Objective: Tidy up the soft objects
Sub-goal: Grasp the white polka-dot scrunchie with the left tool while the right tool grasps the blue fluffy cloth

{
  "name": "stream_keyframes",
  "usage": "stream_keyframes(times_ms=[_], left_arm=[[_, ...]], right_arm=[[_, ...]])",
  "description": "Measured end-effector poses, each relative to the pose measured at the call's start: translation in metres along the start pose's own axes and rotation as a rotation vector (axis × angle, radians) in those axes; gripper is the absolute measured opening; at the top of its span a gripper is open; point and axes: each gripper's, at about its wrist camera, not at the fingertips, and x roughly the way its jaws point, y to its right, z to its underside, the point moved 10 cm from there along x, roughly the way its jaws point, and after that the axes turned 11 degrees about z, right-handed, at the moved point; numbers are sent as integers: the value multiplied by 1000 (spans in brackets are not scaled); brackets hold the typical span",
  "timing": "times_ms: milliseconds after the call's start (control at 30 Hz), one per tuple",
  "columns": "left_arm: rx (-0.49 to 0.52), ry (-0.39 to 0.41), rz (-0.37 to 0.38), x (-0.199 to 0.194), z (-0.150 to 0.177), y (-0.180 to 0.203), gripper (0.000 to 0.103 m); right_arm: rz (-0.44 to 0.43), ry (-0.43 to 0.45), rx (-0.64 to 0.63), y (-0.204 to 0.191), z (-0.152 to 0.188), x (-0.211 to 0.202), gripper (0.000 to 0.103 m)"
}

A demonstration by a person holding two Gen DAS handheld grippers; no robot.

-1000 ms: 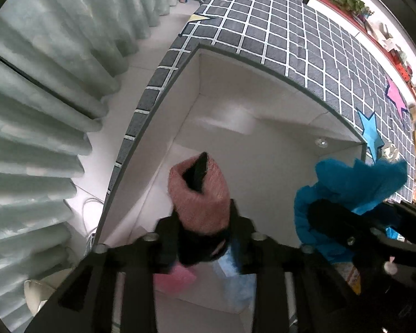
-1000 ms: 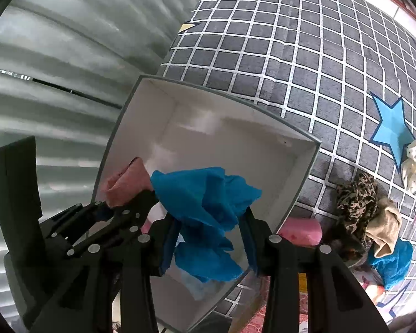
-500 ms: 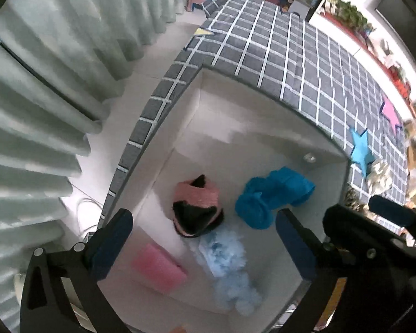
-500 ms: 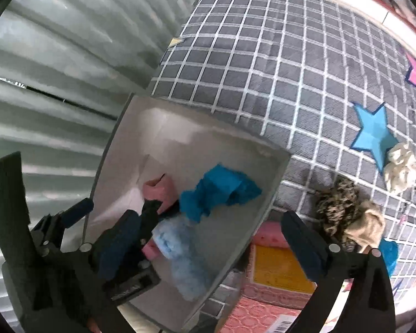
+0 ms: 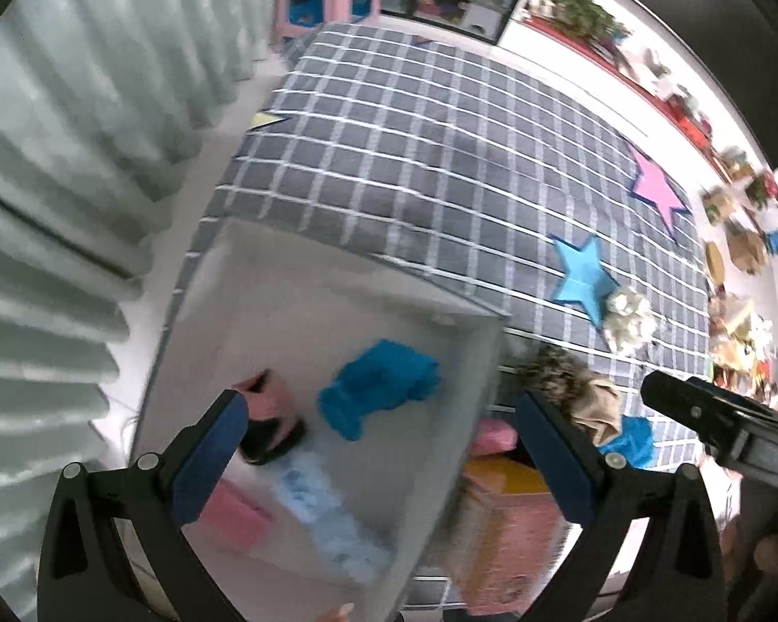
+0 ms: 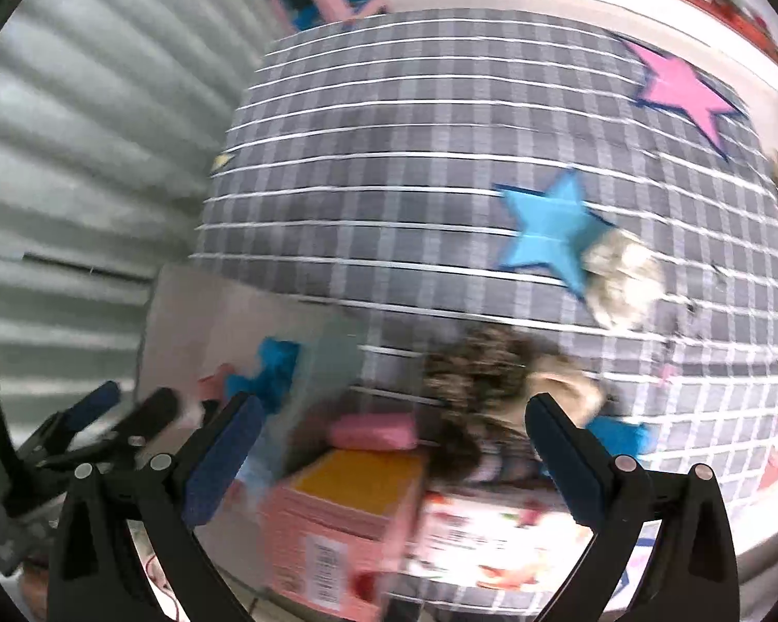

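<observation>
Where the grey checked mat lies beside the curtain, things run from big to small:

Curtain (image 5: 52, 197): pale pleats along the left of both views.
Mat (image 5: 441, 166): grey with white grid lines, bearing a pink star (image 5: 658, 189) and a blue star (image 5: 581, 277).
Box (image 5: 472, 414): white, open-topped, on the mat's near left corner.
Inside the box: a blue cloth (image 5: 378, 394) near the middle, a pink-and-black sock (image 5: 269, 414) to its left, a pale blue fluffy piece (image 5: 327, 508) and a pink block (image 5: 233, 513) nearer the camera.
Carton (image 6: 347, 513): pink and orange, just right of the box.
Loose on the mat: a leopard-print cloth (image 6: 472, 373) touching a tan one (image 6: 565, 378), a second blue cloth (image 6: 622, 435), a cream fluffy ball (image 6: 622, 280) at the blue star's tip.
Left tool (image 5: 384, 461): spread wide over the box, nothing between its fingers.
Right tool (image 6: 394, 461): spread wide over the carton and leopard cloth, holding nothing.
</observation>
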Motion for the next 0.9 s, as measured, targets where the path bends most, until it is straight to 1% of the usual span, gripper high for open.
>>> stream_keyframes(times_ms=[67,167,267,367,500,633,700,767,800,833,900], left_arm=[[20,-10,8,4,1,14,103],[47,-29,18,10,2,34,103],[62,-46,20,16,4,48,103],[77,-60,13,21,7,59,103],[98,-77,0,27,13,73,103],[114,-96,-15,34,18,84,103],[126,-109,-21,38,20,92,103],[141,-118,-30,42,22,99,103],[152,-124,-34,45,22,105,103],[161,-128,-38,47,22,109,103],[183,-136,-47,55,21,120,103]], right_arm=[[23,-20,53,34,6,8,102],[56,-67,116,74,20,23,102],[89,-117,154,106,40,42,102],[108,-162,178,125,57,61,102],[134,-200,197,140,69,81,102],[96,-228,187,135,76,100,102],[90,-230,167,131,77,110,102],[66,-226,170,129,77,117,102],[51,-224,180,130,78,119,101],[37,-224,192,131,78,121,97],[-13,-232,211,133,82,124,65]])
